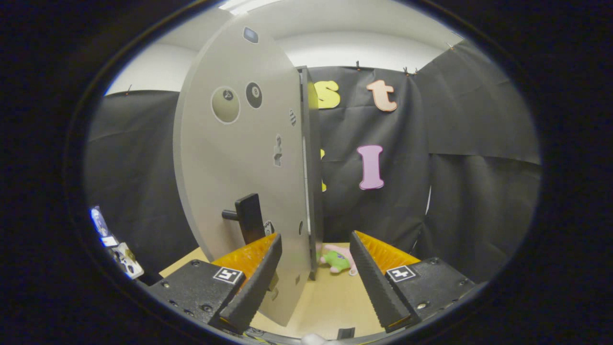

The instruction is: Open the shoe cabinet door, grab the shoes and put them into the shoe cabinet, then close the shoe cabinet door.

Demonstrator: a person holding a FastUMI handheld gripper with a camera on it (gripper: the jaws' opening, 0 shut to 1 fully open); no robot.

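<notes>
Far left, low down: some small clutter against the black cloth wall, too blurred to identify.

Next over: shoe cabinet door, pale grey, swung open and seen almost edge-on. Stickers on its face, incl. a round beige one and a black ball one. Dark handle sticks out of the lower part of the door face, just above and beyond the left finger. Door's free edge is dark and runs down to the tan floor board.

Gripper: fingers spread wide, nothing between the pads. Lower corner of the door sits in the gap, close to the left finger; can't tell if it touches. Handle is not gripped.

Beyond the fingers, just right of the door's edge: a small green and pink shoe lying on the floor board near the cloth wall, in line with the gap. Only partly visible, the door hides its left side. Could be a pair, can't tell.

Right finger clear of everything. Cabinet body not distinguishable from here.
</notes>
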